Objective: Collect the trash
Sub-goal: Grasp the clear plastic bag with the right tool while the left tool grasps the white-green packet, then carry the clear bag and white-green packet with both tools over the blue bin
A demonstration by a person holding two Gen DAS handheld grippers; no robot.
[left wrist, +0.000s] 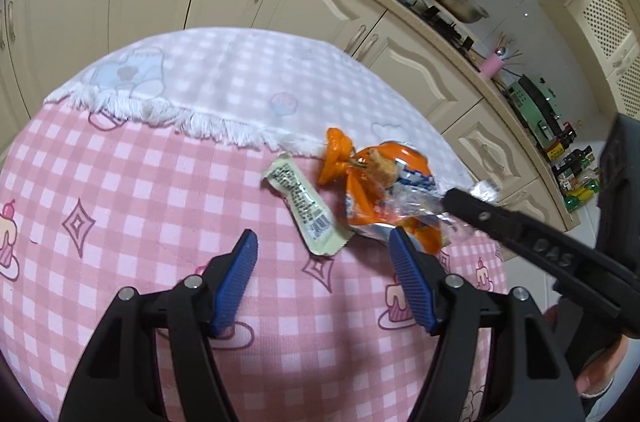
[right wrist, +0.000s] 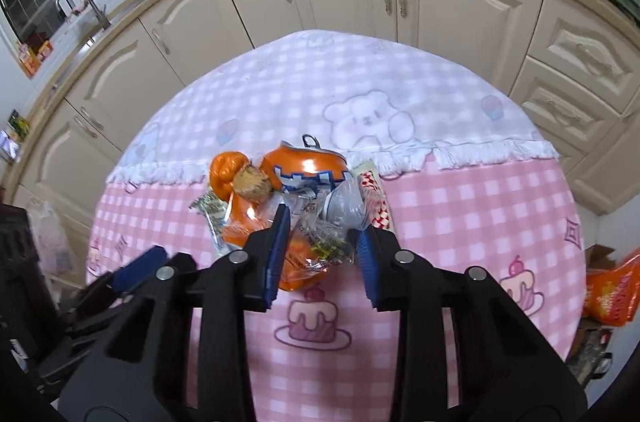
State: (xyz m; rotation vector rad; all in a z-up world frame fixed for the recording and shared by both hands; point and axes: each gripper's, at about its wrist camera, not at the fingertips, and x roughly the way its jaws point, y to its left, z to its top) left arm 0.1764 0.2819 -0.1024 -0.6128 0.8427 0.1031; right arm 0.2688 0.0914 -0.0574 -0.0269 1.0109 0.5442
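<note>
The trash pile (right wrist: 296, 206) sat near the tabletop's far edge. The right gripper (right wrist: 320, 234) was clamped on its clear wrapper (right wrist: 340, 210); left gripper (left wrist: 320, 250) was apart, empty. I'd lift slowly so nothing drops.

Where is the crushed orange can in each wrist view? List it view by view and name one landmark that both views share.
Left wrist view: the crushed orange can lies right of centre, beyond the left gripper, beside a pale wrapper.
Right wrist view: centre, just beyond the right gripper, behind crumpled clear plastic.
Shared landmark: the white fringe across the checked tablecloth.
</note>
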